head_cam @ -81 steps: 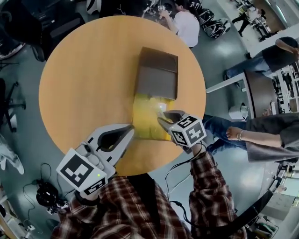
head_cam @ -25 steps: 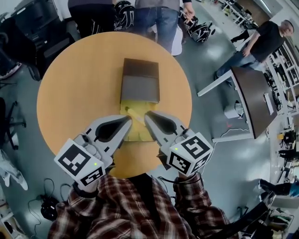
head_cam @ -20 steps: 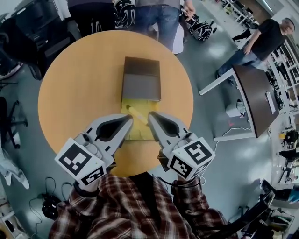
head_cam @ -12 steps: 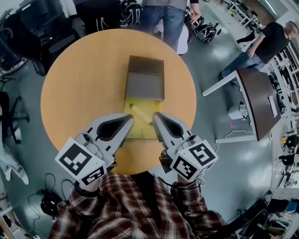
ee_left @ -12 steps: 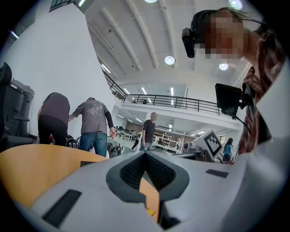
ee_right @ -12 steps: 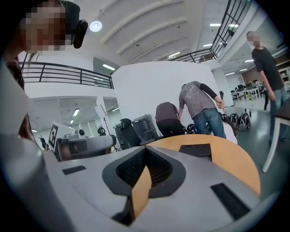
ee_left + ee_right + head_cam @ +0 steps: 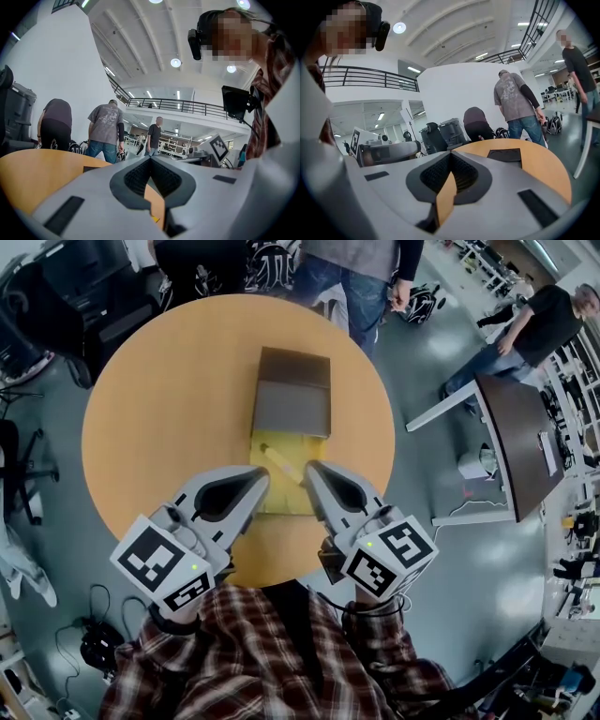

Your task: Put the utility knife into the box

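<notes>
Both the left gripper [image 7: 261, 480] and the right gripper [image 7: 313, 471] have closed, empty jaws. The utility knife [image 7: 281, 462] lies inside the open box [image 7: 266, 442], middle of the frame. The job looks done.

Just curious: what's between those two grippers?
In the head view, the yellow near end of the open box; the utility knife lies inside, just beyond.

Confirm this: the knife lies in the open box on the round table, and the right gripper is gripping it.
Wrong in one respect: the right gripper is shut on nothing, as the right gripper view shows. The knife does lie in the open box on the round table.
</notes>
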`<state>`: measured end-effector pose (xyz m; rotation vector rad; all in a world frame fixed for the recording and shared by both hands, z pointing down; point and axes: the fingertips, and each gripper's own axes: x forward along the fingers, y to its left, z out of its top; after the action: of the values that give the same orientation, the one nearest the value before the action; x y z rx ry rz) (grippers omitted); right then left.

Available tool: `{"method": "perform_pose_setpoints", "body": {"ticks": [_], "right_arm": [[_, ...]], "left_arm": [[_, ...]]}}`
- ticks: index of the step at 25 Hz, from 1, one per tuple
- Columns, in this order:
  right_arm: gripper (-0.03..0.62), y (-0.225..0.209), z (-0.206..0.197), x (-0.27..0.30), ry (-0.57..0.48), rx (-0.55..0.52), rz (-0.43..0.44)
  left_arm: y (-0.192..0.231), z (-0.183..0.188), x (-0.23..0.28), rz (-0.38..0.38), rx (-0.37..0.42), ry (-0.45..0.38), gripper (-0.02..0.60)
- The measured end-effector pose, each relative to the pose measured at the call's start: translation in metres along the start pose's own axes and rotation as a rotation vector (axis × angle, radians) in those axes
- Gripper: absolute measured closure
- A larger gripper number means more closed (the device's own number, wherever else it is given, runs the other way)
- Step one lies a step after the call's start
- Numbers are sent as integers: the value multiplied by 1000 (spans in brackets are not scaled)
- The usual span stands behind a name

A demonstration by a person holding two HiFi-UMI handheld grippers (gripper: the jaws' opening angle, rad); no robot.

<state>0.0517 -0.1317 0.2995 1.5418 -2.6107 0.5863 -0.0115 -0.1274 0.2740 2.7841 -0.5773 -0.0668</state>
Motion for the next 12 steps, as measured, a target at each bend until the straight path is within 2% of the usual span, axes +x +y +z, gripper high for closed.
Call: {"method": "perform_pose_setpoints", "body": {"ticks": [12], "right_arm": [[582, -2, -1, -2, -2, 5, -2]], "left_arm": [[-3, -3, 3, -17, -1, 8, 571]]}}
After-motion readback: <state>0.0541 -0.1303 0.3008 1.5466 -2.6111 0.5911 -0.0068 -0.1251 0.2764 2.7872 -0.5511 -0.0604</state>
